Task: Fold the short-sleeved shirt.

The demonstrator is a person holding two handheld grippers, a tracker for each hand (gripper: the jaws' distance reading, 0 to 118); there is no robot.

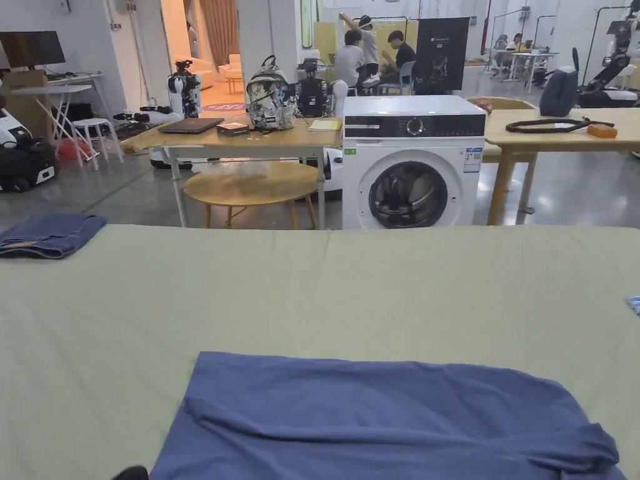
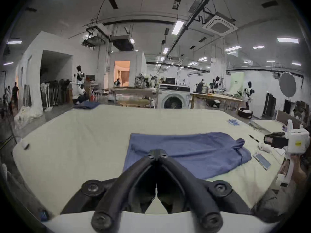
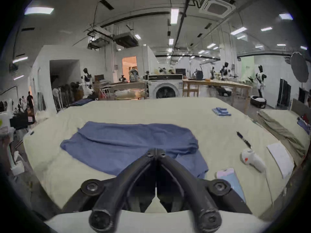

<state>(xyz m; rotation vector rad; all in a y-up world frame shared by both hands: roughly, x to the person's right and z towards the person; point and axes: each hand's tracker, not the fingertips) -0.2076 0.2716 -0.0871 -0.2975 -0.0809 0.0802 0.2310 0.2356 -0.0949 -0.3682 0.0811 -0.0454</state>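
Blue short-sleeved shirt (image 1: 387,419) lying partly folded on the pale green desk (image 1: 312,287), at the near edge, spread wide from left to right, with a soft ridge across its middle. Near its right end, a sleeve bunched up (image 2: 239,143).

Left gripper (image 2: 157,152) raised above the near edge of the desk, fingers (image 2: 149,155) pressed together at the tips, holding nothing, apart from the cloth. Right gripper (image 3: 156,152) in the same posture, fingers (image 3: 163,154) also pressed together and empty; seen also from the left gripper view at the far right, in a hand (image 2: 296,167).

To the right of the shirt, on the desk: a pen (image 3: 244,140), a small white bottle (image 3: 252,159), a flat pale blue item (image 3: 227,174) and a pack of blue pieces (image 3: 221,112) farther back. At the far left corner, a folded dark blue garment (image 1: 50,234). Beyond the desk, a white washing machine (image 1: 412,162) and a low round table (image 1: 250,184).
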